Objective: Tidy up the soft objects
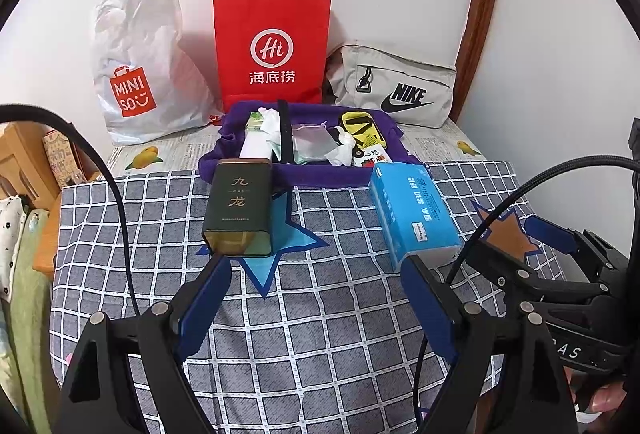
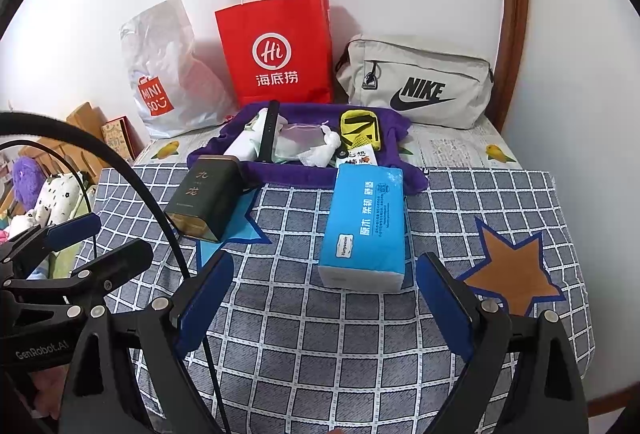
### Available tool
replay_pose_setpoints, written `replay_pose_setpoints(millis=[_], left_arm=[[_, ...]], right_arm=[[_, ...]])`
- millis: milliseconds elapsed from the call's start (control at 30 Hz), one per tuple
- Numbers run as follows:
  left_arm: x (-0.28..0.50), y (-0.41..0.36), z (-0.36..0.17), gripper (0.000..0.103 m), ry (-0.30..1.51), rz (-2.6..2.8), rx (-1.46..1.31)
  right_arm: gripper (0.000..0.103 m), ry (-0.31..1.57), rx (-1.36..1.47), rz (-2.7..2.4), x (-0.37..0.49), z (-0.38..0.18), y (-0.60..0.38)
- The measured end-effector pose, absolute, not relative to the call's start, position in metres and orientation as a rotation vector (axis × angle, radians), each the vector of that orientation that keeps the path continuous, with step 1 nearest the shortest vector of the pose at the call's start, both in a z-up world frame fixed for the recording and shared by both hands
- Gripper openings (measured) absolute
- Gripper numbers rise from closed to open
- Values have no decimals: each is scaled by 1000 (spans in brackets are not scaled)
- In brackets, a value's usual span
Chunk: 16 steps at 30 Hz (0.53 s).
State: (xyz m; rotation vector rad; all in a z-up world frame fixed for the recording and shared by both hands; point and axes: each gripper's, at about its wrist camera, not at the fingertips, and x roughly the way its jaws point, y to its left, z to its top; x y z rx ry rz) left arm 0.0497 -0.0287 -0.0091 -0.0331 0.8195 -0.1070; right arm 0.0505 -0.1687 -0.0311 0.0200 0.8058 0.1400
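White plaster wall was seen behind a bed spread with a grey checked cloth (image 2: 360, 334), its woven grid crossed by white lines and sewn with star patches: a blue star (image 1: 280, 246) and an orange star (image 2: 516, 270). Against the wall three bags were stood in a row: a crinkled translucent plastic bag (image 1: 140, 66), a stiff red paper bag (image 1: 272, 46) with twisted cord handles, and a slouched grey fabric pouch (image 1: 396, 86). In front of them a plush purple tray (image 1: 244, 174) was set, filled with small soft things: crumpled white tissue, clear film pouches and a yellow mesh pouch (image 2: 360, 128); a black strap was laid across it. A dark rectangular tin (image 1: 240, 210) was lain against the tray's near edge on the blue star. A soft blue tissue pack (image 2: 366, 222), block-shaped and film-wrapped, was rested on the cloth just beside the tray's right corner. The left gripper (image 1: 316, 298) and the right gripper (image 2: 326, 302) were held above the cloth, jaws spread wide with nothing between their blue pads.
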Motion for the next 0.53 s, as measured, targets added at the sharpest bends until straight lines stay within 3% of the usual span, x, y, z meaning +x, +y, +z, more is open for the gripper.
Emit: replay_pose_setpoints(millis=[533], left_arm=[[49, -23, -8, 86, 815, -96, -43]], right_arm=[[92, 808, 17, 143, 50, -30, -166]])
